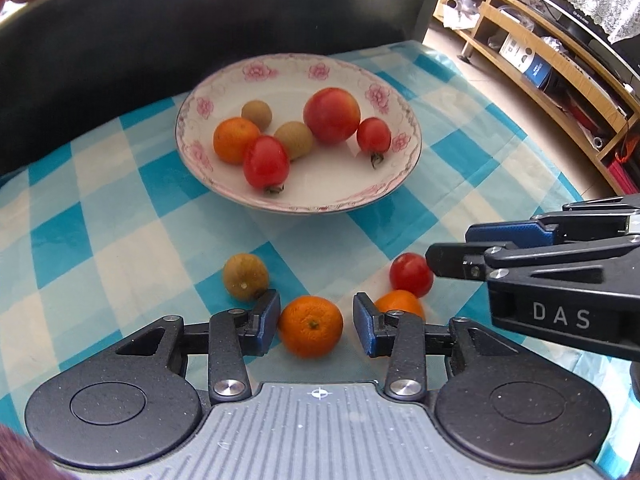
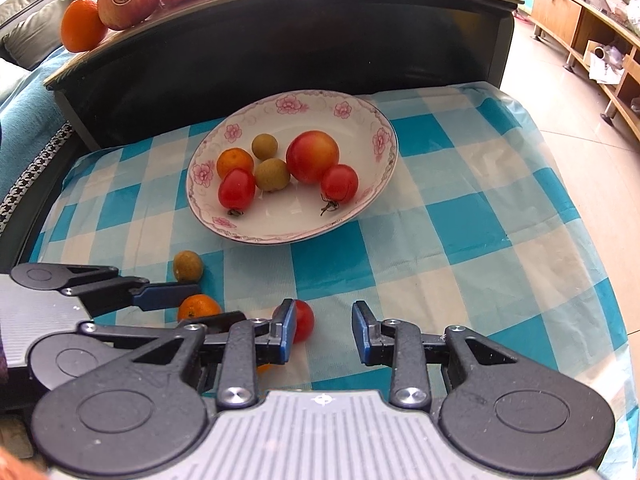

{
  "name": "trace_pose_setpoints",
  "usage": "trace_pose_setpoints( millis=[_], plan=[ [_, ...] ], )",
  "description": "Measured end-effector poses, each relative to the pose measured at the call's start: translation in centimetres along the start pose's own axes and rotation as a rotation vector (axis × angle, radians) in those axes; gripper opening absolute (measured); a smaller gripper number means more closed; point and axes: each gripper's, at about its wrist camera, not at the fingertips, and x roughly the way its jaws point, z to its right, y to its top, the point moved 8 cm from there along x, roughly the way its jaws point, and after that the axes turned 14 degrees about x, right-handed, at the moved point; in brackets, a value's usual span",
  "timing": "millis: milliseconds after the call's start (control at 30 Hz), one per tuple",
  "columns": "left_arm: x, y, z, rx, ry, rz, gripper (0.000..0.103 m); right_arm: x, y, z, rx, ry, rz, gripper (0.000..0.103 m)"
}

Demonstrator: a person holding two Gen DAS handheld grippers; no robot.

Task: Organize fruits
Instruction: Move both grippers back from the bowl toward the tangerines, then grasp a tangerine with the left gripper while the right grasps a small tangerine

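Here, mandarin [image 1: 311, 326] between (parted) jaws.

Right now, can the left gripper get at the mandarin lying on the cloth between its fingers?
Probably yes. The left gripper is open with the mandarin sitting between its fingers, nothing across the gap. A second mandarin and a longan lie just outside the fingers and may get nudged.

Plate [image 1: 404, 172] sits on the cloth-covered worktop [image 1: 100, 216], toward its far edge, a raised ledge [image 2: 280, 4] behind it. In the plate: apple [image 1: 331, 115], two tomatoes, two longans, one tangerine, clustered and touching. On the cloth nearer than the plate: longan [image 1: 245, 277] at left, tangerine [image 1: 311, 326] in the middle, second tangerine [image 1: 400, 303] and tomato [image 1: 411, 274] at right. Shelving [image 1: 552, 68] stands far right.
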Motion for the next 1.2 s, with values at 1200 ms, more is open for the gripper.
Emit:
trace_pose_setpoints(
  millis=[1200],
  plan=[
    [-2.5,-4.0,-1.2,-0.025,-0.005,-0.011,0.042,1.9,-1.4,-5.4,0.065,0.135,-0.112,0.035]
  ],
)
